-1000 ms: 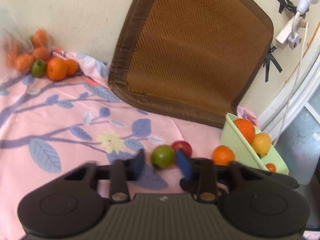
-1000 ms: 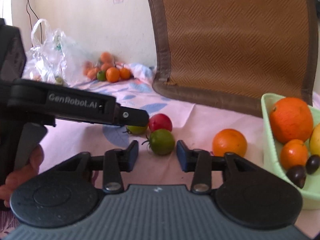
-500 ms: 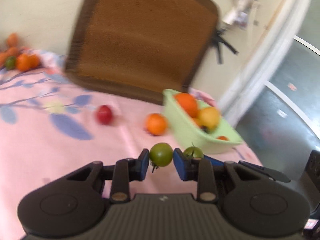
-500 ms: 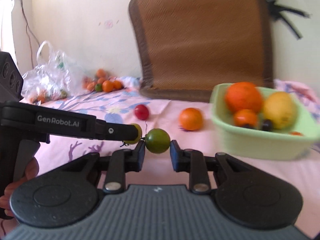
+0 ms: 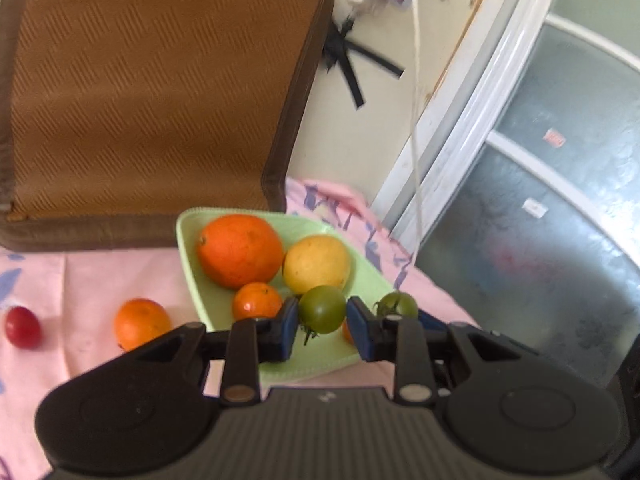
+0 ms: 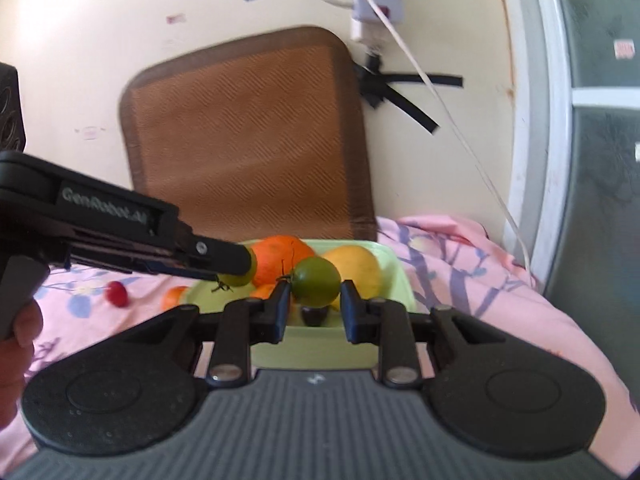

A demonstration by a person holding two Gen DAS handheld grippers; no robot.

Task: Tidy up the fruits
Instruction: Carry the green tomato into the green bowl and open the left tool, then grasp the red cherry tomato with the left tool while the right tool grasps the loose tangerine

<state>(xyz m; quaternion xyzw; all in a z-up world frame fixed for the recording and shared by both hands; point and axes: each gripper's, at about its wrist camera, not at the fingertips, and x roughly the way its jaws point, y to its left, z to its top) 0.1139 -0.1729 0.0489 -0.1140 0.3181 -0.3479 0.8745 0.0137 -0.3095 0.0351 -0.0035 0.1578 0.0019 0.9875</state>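
My left gripper [image 5: 322, 330] is shut on a green tomato [image 5: 322, 309] and holds it over the light green bowl [image 5: 188, 248]. My right gripper [image 6: 313, 307] is shut on a second green tomato [image 6: 316, 281], also above the bowl [image 6: 394, 276]. That second tomato shows in the left wrist view [image 5: 398, 305]. The bowl holds a large orange [image 5: 239, 250], a yellow fruit [image 5: 317, 264] and a small orange [image 5: 257, 301]. The left gripper [image 6: 224, 258] reaches in from the left in the right wrist view.
A loose orange [image 5: 141, 323] and a red tomato [image 5: 22, 327] lie on the pink floral cloth [image 5: 80, 276] left of the bowl. A brown woven mat [image 5: 152, 92] leans on the wall behind. A white cable [image 5: 416, 120] hangs by the glass door [image 5: 540, 200] at right.
Both grippers closed on a green tomato each, lifted them off the cloth and carried them right, to above the green bowl.
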